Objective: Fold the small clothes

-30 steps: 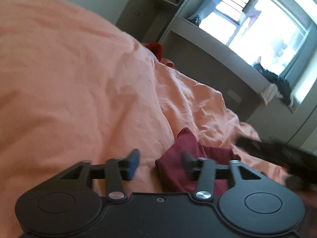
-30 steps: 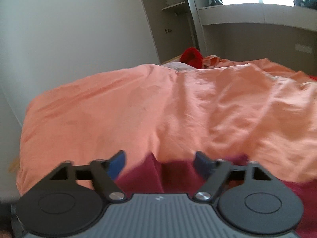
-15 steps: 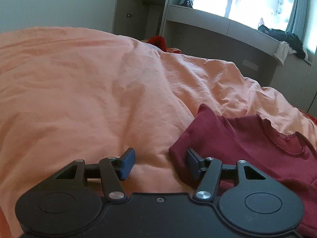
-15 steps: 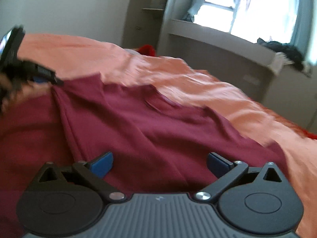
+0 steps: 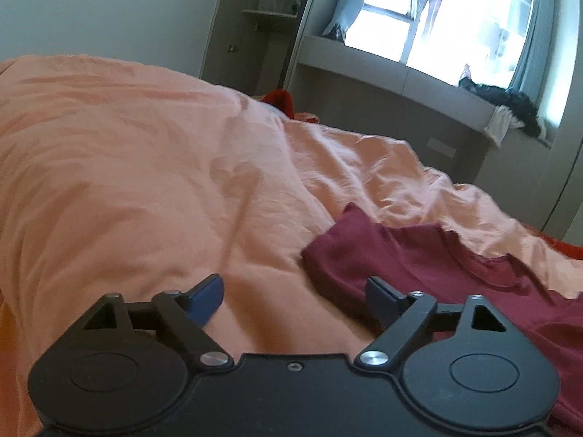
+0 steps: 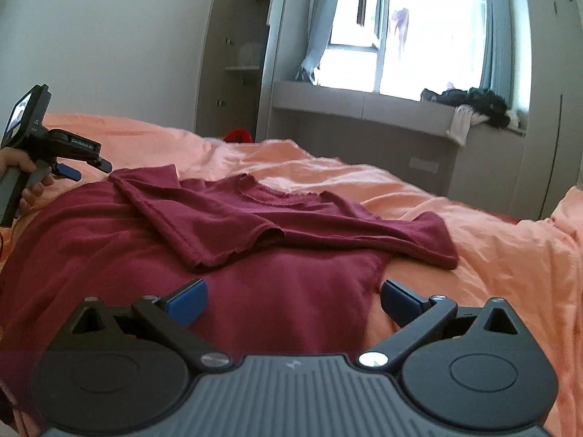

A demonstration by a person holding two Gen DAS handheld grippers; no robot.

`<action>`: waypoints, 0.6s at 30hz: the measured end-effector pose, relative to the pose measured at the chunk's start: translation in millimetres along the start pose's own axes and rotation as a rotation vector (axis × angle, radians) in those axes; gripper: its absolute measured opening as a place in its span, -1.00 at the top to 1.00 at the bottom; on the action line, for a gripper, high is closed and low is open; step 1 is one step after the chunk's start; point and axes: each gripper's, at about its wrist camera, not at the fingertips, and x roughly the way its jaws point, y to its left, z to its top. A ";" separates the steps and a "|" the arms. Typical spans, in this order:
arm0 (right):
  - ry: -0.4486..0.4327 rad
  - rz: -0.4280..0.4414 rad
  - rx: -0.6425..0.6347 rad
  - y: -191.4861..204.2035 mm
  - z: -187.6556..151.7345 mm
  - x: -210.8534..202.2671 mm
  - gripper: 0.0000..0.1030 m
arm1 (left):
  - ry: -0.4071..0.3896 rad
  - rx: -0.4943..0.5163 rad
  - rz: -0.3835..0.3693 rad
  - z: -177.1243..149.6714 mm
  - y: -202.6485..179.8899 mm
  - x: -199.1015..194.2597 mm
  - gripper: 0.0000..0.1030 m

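Note:
A dark red T-shirt [image 6: 277,240] lies spread on the orange bed cover [image 6: 492,247], neckline toward the window, its left sleeve folded in across the chest. My right gripper [image 6: 293,300] is open and empty, low over the shirt's lower body. My left gripper [image 5: 293,291] is open and empty, just above the cover beside the shirt's shoulder edge [image 5: 419,255]. The left gripper also shows in the right wrist view [image 6: 69,167], held by a hand at the shirt's far left side.
The orange cover [image 5: 127,167] bulges high on the left. A red item [image 6: 238,135] lies at the bed's far end. A grey window ledge [image 6: 364,100] carries dark and white clothes [image 6: 473,107]. A tall open cupboard [image 6: 233,73] stands by the wall.
Both grippers have pulled back and opened wider. The right gripper has risen, so the whole shirt shows with its sleeve folded in. The left gripper has drifted left of the shoulder.

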 end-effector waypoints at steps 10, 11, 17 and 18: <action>-0.093 -0.028 -0.081 13.0 -42.1 -61.0 -1.00 | -0.125 0.066 -0.072 -52.8 -18.6 -73.2 -0.99; -0.090 -0.026 -0.091 14.2 -43.2 -63.2 -1.00 | -0.139 0.081 -0.073 -63.6 -21.1 -82.1 -0.99; -0.117 0.016 -0.150 19.6 -47.0 -76.8 -1.00 | -0.243 0.293 -0.061 -79.9 -39.8 -119.3 -0.99; -0.113 0.022 -0.148 19.1 -47.4 -77.3 -1.00 | -0.262 0.339 -0.042 -75.5 -42.6 -125.8 -0.99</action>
